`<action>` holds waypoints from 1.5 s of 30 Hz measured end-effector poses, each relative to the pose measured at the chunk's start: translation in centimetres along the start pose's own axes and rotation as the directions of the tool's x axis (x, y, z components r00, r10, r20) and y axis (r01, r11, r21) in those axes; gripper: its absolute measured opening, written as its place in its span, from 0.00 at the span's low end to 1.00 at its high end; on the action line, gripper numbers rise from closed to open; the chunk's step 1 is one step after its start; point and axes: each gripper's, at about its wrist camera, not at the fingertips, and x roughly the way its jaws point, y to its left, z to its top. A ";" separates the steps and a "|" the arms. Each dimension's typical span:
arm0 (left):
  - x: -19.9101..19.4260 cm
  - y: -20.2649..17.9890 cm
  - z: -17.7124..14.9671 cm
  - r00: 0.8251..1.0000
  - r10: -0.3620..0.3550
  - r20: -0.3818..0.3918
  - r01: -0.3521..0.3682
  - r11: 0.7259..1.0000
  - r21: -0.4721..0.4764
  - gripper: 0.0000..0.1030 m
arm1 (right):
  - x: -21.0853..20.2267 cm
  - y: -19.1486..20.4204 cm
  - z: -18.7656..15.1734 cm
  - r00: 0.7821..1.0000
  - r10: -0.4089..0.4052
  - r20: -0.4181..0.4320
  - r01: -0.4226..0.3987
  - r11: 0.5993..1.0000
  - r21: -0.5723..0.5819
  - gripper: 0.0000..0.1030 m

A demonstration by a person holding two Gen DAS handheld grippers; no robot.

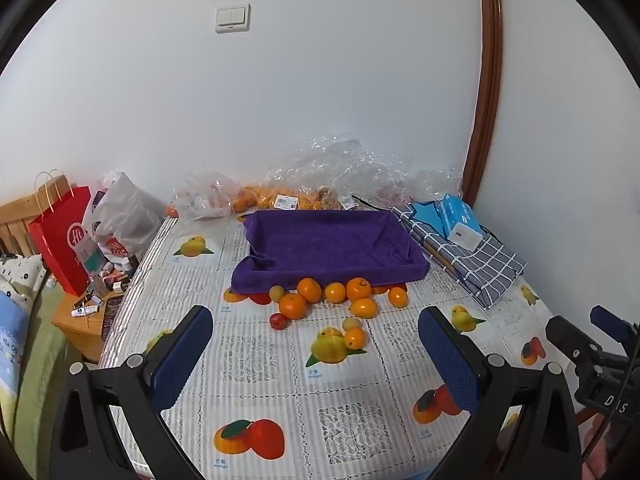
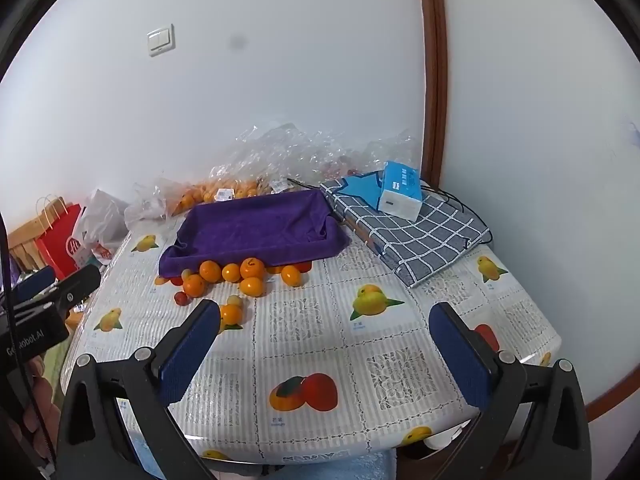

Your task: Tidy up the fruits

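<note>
Several loose oranges (image 1: pixel 310 289) (image 2: pixel 211 271), two small pale yellow fruits (image 1: pixel 277 293) and a small red fruit (image 1: pixel 279 321) (image 2: pixel 181 298) lie on the table in front of a tray lined with purple cloth (image 1: pixel 332 246) (image 2: pixel 256 228). The tray holds no fruit. One orange (image 1: pixel 355 338) (image 2: pixel 231 314) and a pale fruit (image 1: pixel 351 323) lie nearer to me. My left gripper (image 1: pixel 316 360) is open and empty above the table's near part. My right gripper (image 2: pixel 326 354) is open and empty, to the right of the fruit.
Clear plastic bags of oranges (image 1: pixel 280 196) lie against the back wall. A folded checked cloth (image 1: pixel 476 260) with a blue tissue box (image 1: pixel 460 220) lies right of the tray. A red paper bag (image 1: pixel 60 236) stands left of the table. The table edge is near at right (image 2: pixel 552 344).
</note>
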 end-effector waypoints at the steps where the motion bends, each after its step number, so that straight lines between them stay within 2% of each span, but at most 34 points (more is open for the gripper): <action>1: 0.0 0.0 0.1 1.000 0.001 -0.002 -0.001 1.000 0.001 1.00 | -0.1 0.1 0.0 1.000 -0.001 0.003 0.001 1.000 -0.001 0.99; 45: -0.1 1.0 0.4 1.000 -0.010 -0.020 0.010 1.000 -0.023 1.00 | 0.3 1.3 -0.5 1.000 0.030 0.004 -0.030 0.999 -0.020 0.99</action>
